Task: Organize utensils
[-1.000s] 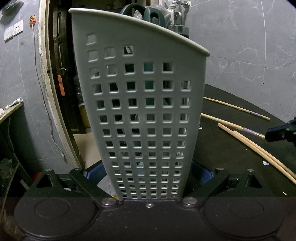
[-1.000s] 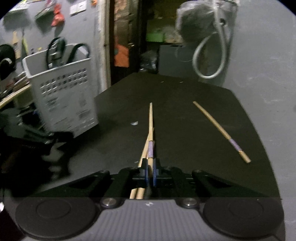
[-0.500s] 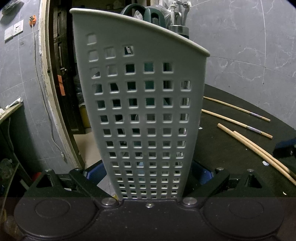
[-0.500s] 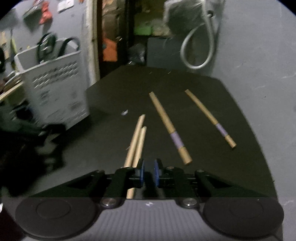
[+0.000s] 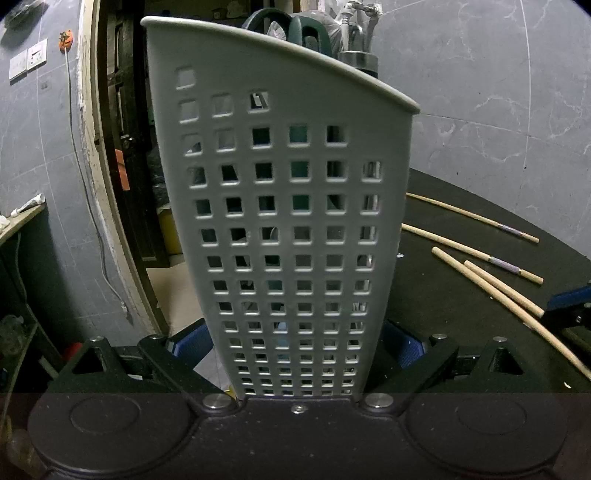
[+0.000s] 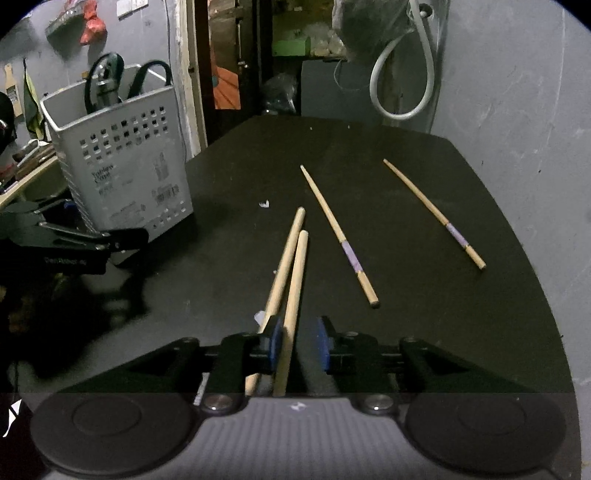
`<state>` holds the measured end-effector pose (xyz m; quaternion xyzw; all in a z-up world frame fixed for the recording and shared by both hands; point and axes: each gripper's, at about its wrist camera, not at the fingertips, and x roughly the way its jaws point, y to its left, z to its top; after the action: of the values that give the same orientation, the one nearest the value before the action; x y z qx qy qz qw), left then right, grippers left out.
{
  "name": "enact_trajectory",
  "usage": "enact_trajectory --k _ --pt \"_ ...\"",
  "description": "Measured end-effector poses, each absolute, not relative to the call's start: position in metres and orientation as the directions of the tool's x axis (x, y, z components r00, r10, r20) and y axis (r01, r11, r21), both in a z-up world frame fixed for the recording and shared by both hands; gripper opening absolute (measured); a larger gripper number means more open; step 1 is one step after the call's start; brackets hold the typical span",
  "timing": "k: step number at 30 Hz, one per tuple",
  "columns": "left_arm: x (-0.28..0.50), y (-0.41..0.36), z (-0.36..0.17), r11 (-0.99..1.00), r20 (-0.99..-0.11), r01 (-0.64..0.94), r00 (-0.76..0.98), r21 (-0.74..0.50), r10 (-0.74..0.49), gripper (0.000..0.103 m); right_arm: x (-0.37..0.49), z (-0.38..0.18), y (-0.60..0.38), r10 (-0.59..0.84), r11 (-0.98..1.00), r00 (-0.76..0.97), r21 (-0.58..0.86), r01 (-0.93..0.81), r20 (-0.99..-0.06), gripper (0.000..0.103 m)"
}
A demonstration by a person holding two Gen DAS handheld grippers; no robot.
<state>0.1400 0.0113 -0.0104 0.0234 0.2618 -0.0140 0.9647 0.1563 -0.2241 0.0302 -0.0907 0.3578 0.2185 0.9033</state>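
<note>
My left gripper is shut on a tall grey perforated basket, its blue pads pressing on both sides near the base. Dark green handles and a metal piece stick out of the top. My right gripper hangs low over the black table, and its jaws are opening. One plain wooden chopstick runs between the pads, close to the left one and not squeezed. A second plain chopstick passes under the left finger. Two purple-banded chopsticks lie further right.
The basket stands at the table's left edge by a doorway. A small white scrap lies mid-table. A grey hose hangs on the wall behind the far edge. A cluttered shelf sits at the left.
The right gripper's jaws have parted from shut. The purple-banded chopstick that was between them now lies on the table to the right. The left gripper and basket have not moved.
</note>
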Motion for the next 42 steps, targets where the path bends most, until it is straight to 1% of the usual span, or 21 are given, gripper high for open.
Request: enact_trajectory --k 2,3,4,7,14,17,18,19,20,21,22,24,26,28,30,34,36,38,39,41,42 --pt "0.140 0.011 -0.010 0.999 -0.506 0.040 0.862 0.037 -0.015 0.098 0.160 0.029 -0.222 0.330 0.890 0.653 -0.005 -0.455 -0.681 0.019" --pt "0.140 0.011 -0.010 0.999 -0.506 0.040 0.863 0.038 -0.015 0.098 0.163 0.028 -0.221 0.328 0.892 0.657 -0.006 -0.451 -0.679 0.013" --pt "0.140 0.011 -0.010 0.999 -0.506 0.040 0.863 0.037 -0.015 0.098 0.166 0.028 -0.220 0.326 0.893 0.660 -0.008 -0.450 -0.676 0.010" --pt "0.140 0.011 -0.010 0.998 -0.506 0.039 0.862 0.038 -0.015 0.098 0.178 0.026 -0.214 0.341 0.891 0.660 0.006 -0.453 -0.670 0.008" --pt "0.140 0.012 -0.010 0.999 -0.507 0.044 0.862 0.029 -0.023 0.098 0.197 0.027 -0.198 0.381 0.875 0.633 0.043 -0.482 -0.674 0.008" --pt "0.141 0.013 -0.010 0.999 -0.506 0.047 0.862 0.027 -0.027 0.098 0.202 0.029 -0.200 0.398 0.882 0.619 0.096 -0.462 -0.678 0.011" --pt "0.141 0.014 -0.010 0.998 -0.506 0.048 0.862 0.026 -0.028 0.098 0.204 0.030 -0.202 0.407 0.884 0.612 0.122 -0.452 -0.678 0.015" --pt "0.141 0.014 -0.010 0.998 -0.506 0.049 0.862 0.026 -0.029 0.098 0.206 0.031 -0.203 0.413 0.885 0.607 0.144 -0.442 -0.679 0.025" --pt "0.141 0.014 -0.011 0.998 -0.506 0.049 0.862 0.026 -0.029 0.098 0.209 0.032 -0.206 0.422 0.885 0.601 0.165 -0.435 -0.678 0.031" --pt "0.141 0.014 -0.011 0.999 -0.506 0.049 0.862 0.024 -0.030 0.098 0.211 0.033 -0.206 0.437 0.881 0.592 0.189 -0.435 -0.677 0.042" --pt "0.141 0.015 -0.011 0.999 -0.506 0.049 0.862 0.022 -0.031 0.098 0.211 0.034 -0.206 0.449 0.876 0.585 0.205 -0.436 -0.676 0.050" --pt "0.142 0.016 -0.011 0.999 -0.507 0.049 0.861 0.020 -0.032 0.098 0.212 0.036 -0.204 0.462 0.867 0.573 0.210 -0.451 -0.677 0.057" --pt "0.142 0.016 -0.011 0.999 -0.507 0.050 0.861 0.021 -0.033 0.098 0.210 0.037 -0.200 0.457 0.862 0.568 0.184 -0.472 -0.685 0.063" --pt "0.143 0.016 -0.011 0.998 -0.508 0.051 0.861 0.022 -0.033 0.098 0.207 0.038 -0.196 0.469 0.848 0.550 0.179 -0.498 -0.691 0.075" --pt "0.143 0.016 -0.011 0.998 -0.507 0.051 0.861 0.022 -0.033 0.098 0.204 0.038 -0.191 0.475 0.835 0.532 0.170 -0.522 -0.701 0.084" --pt "0.143 0.016 -0.011 0.998 -0.508 0.051 0.861 0.022 -0.033 0.098 0.196 0.036 -0.177 0.467 0.814 0.506 0.128 -0.567 -0.725 0.088" --pt "0.143 0.016 -0.011 0.998 -0.508 0.051 0.861 0.023 -0.032 0.098 0.193 0.035 -0.169 0.439 0.811 0.516 0.077 -0.580 -0.735 0.089" --pt "0.143 0.016 -0.011 0.998 -0.508 0.051 0.861 0.024 -0.032 0.098 0.191 0.033 -0.161 0.410 0.809 0.532 0.026 -0.587 -0.740 0.086" --pt "0.143 0.016 -0.011 0.998 -0.508 0.051 0.861 0.024 -0.032 0.098 0.190 0.033 -0.158 0.396 0.807 0.544 -0.002 -0.590 -0.740 0.082" --pt "0.143 0.016 -0.011 0.998 -0.508 0.051 0.861 0.022 -0.033 0.098 0.190 0.033 -0.155 0.409 0.798 0.542 0.000 -0.602 -0.734 0.072" --pt "0.143 0.016 -0.011 0.999 -0.508 0.050 0.861 0.021 -0.032 0.098 0.190 0.034 -0.154 0.421 0.789 0.540 0.001 -0.614 -0.729 0.058"
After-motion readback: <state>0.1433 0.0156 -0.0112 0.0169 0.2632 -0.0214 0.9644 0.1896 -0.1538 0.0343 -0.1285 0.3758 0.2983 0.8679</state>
